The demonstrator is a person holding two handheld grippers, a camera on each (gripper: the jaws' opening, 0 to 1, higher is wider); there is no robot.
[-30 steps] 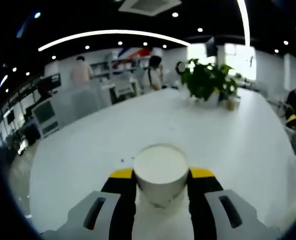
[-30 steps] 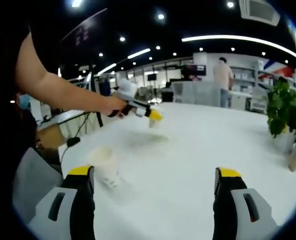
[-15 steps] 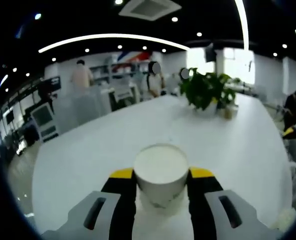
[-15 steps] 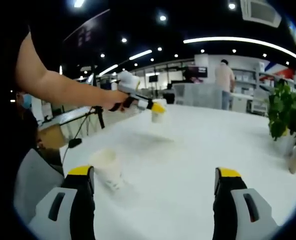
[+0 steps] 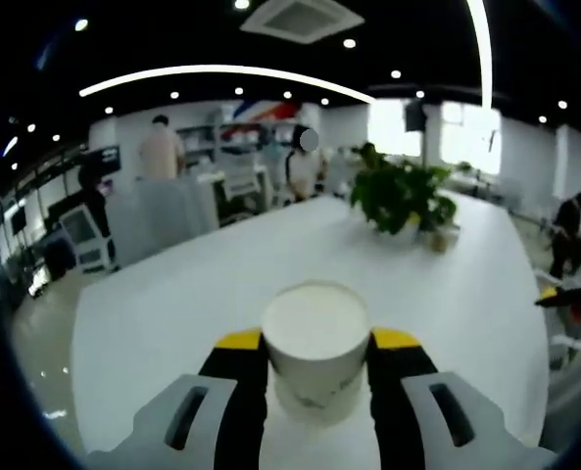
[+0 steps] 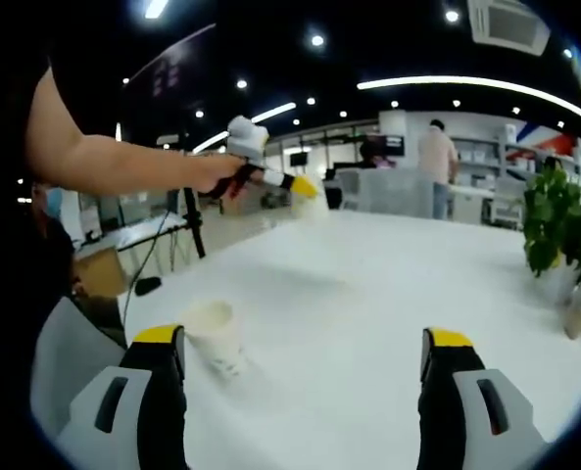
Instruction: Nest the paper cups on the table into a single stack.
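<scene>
white table bears a paper cup and potted plant.

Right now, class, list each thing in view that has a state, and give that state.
Left gripper: shut on held cup, lifted above the table.
Held cup: upright, open end up, between the jaws.
Right gripper: open, holds nothing.
Table cup: stands upright on the table, free.
Plant: upright on the table.

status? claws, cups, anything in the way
Left claw shut on cup, held above the table. Right claw open, empty. Second cup upright on table by right claw. Nothing between them; plant far off.
</scene>
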